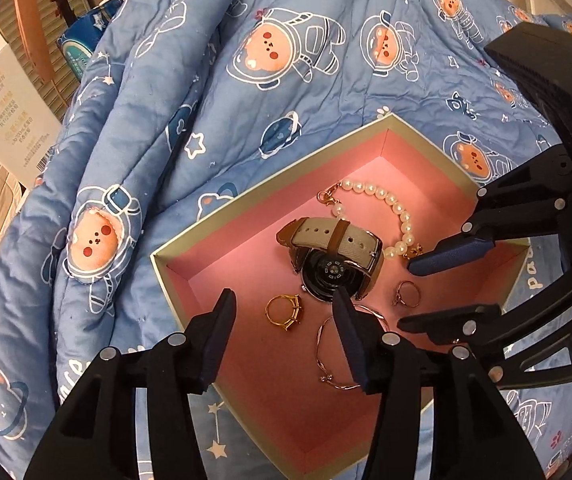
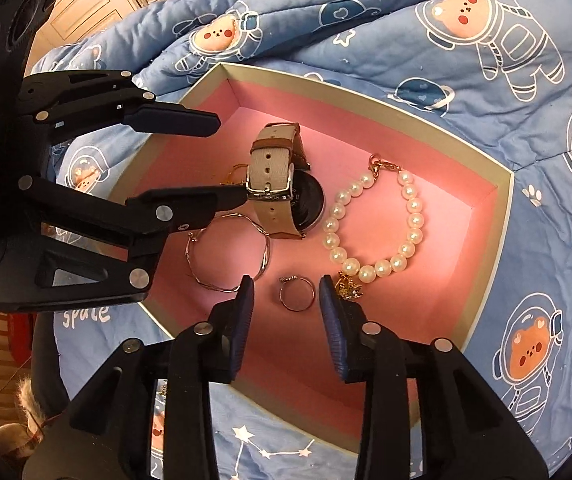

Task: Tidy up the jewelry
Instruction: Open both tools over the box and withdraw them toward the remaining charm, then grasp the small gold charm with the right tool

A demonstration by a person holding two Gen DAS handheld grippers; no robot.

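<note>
Inside pink box (image 2: pixel 465 216), silver ring (image 2: pixel 297 294) between right hand-held gripper (image 2: pixel 286 292) pads (parted, untouching), left hand-held gripper (image 1: pixel 284 302) parted, empty

a blue bear-print quilt (image 1: pixel 246 128), probably on a bed, carries the pink-lined box (image 1: pixel 246 216).

2 wrist views, steeply down (close), sharing box (image 1: pixel 369 456)

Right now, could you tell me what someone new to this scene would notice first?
A shallow pink box sits on a blue bedspread printed with astronaut bears. Inside lie a pearl bracelet at the right, a watch with a beige strap in the middle, a thin bangle and a gold ring. Both claws hang open above the box, the right claw framing a small silver ring.
</note>
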